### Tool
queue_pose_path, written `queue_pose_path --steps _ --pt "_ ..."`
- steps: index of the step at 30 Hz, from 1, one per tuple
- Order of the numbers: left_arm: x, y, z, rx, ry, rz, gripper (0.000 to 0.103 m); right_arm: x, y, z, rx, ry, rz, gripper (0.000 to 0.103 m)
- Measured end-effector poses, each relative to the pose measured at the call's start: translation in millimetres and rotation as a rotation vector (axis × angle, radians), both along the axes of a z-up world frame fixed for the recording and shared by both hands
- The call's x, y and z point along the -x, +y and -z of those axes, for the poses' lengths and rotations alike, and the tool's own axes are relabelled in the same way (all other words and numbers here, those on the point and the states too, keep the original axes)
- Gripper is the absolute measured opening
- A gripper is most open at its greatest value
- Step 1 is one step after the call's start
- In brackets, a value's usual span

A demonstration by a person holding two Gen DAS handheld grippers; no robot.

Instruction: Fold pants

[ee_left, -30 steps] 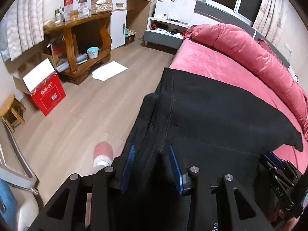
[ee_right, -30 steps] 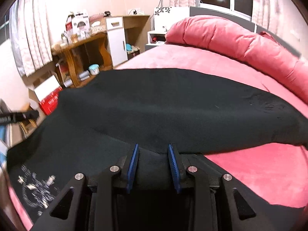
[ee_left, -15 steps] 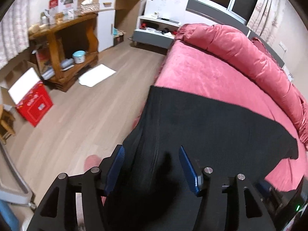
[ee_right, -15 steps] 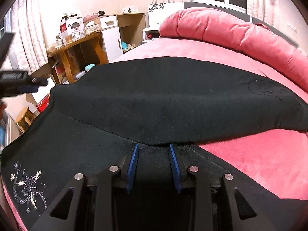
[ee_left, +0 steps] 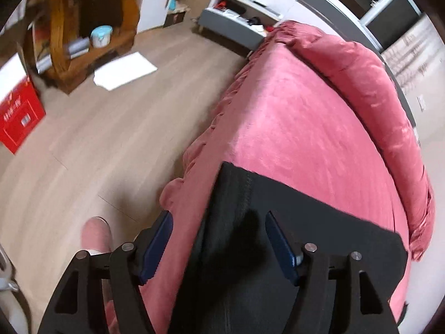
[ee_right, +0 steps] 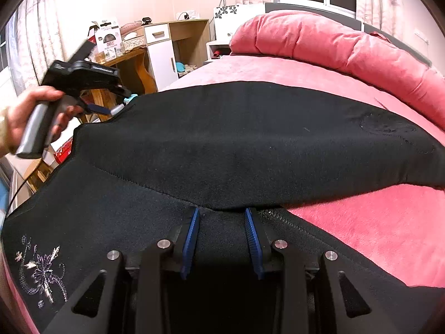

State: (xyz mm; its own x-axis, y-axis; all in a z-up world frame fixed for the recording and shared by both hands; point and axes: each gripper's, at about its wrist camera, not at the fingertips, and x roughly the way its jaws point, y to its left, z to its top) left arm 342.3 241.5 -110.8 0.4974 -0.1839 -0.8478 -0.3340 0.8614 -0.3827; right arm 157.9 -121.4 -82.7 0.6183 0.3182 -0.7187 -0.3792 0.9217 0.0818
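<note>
Black pants (ee_left: pixel 306 236) lie on the pink bed (ee_left: pixel 292 128), one leg folded across the other. My left gripper (ee_left: pixel 218 218) hovers over the pants' left edge, its jaws opening wide; the cloth lies below and between the blue pads (ee_left: pixel 155 247) without being pressed. In the right wrist view the pants (ee_right: pixel 250 139) spread across the bed, with silver embroidery (ee_right: pixel 41 272) at lower left. My right gripper (ee_right: pixel 221 213) is shut on a thick fold of the pants at the near edge. The left gripper (ee_right: pixel 111 110) shows at far left, held by a hand (ee_right: pixel 25 111).
A rolled pink duvet (ee_right: pixel 333 44) runs along the bed's far side. Left of the bed are wood floor (ee_left: pixel 111 139), a wooden desk (ee_left: pixel 83 27), a red box (ee_left: pixel 19 117), white paper (ee_left: pixel 125 71) and a grey nightstand (ee_left: pixel 233 19). A pink slipper (ee_left: pixel 96 233) stands near the bed's edge.
The left gripper let go of the pants leg, opened wide and swung over the bed's edge. The leg now lies flat on the bed. The right gripper stayed put, still gripping.
</note>
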Motion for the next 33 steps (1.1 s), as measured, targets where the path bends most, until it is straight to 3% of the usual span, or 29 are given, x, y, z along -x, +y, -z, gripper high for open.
queue_pose_path --steps 4,5,6,8,9,11,17,25,29,33 --pt "-9 1 15 0.093 -0.030 0.037 0.069 -1 -1 0 -0.009 0.004 -0.001 0.035" --pt "-9 -1 15 0.095 -0.040 0.055 0.063 -1 -1 0 -0.009 0.004 -0.001 0.035" --pt "-9 -5 14 0.091 -0.054 0.064 0.042 -2 -1 1 -0.009 0.004 -0.001 0.035" --pt "-6 -13 9 0.016 -0.068 0.069 0.033 -2 -1 0 -0.007 0.003 -0.001 0.035" --pt "-5 -16 4 -0.003 -0.077 0.082 0.020 -2 -1 0 -0.005 0.003 -0.002 0.035" --pt "0 -23 -7 -0.072 -0.102 0.104 0.009 -2 0 1 -0.003 0.002 -0.002 0.035" --pt "44 -27 -55 -0.129 -0.265 0.105 0.006 -1 0 1 0.001 -0.001 -0.003 0.035" --pt "141 -37 -114 -0.074 -0.434 0.166 0.005 -4 -6 -5 -0.026 0.020 -0.002 0.036" --pt "196 -46 -128 -0.076 -0.507 0.201 0.005 4 -24 -20 -0.103 0.038 0.075 0.043" --pt "244 -56 -118 -0.024 -0.492 0.218 0.005 12 -47 -41 -0.207 0.040 0.135 0.049"
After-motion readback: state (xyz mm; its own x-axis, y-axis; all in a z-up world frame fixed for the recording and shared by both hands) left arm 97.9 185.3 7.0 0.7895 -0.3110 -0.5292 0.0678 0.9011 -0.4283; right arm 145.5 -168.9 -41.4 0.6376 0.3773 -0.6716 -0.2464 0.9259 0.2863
